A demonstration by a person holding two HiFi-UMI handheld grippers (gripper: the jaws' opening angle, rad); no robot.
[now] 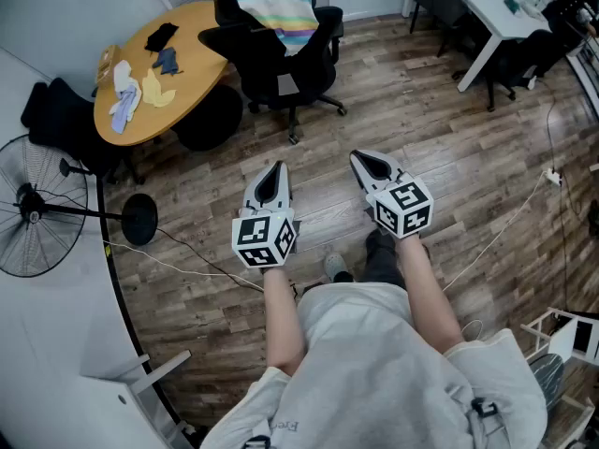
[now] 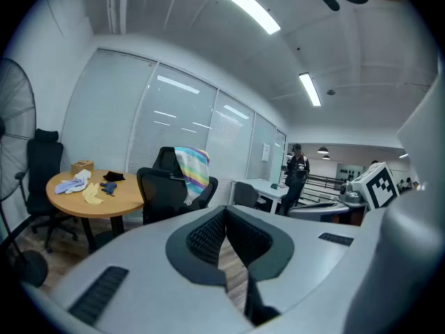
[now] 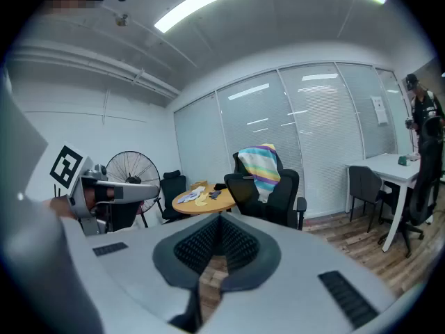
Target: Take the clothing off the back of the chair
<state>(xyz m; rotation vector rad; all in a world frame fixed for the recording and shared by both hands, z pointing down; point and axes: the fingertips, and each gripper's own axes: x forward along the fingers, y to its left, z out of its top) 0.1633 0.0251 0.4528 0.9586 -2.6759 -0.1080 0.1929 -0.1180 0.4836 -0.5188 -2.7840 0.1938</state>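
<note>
A wood-plank floor (image 1: 449,157) runs through this glass-walled office. The rainbow-striped cloth garment (image 1: 281,3) hangs over the back of the black wheeled office chair (image 1: 271,68), which stands just beside the round wooden surface (image 1: 187,82). Well apart from the chair, the left tongs (image 1: 272,171) and right tongs (image 1: 367,162) are both closed and empty. The approach probably comes first: step close, open one pair, pinch the fabric at the top of the backrest, and lift it straight up to avoid a snag.
</note>
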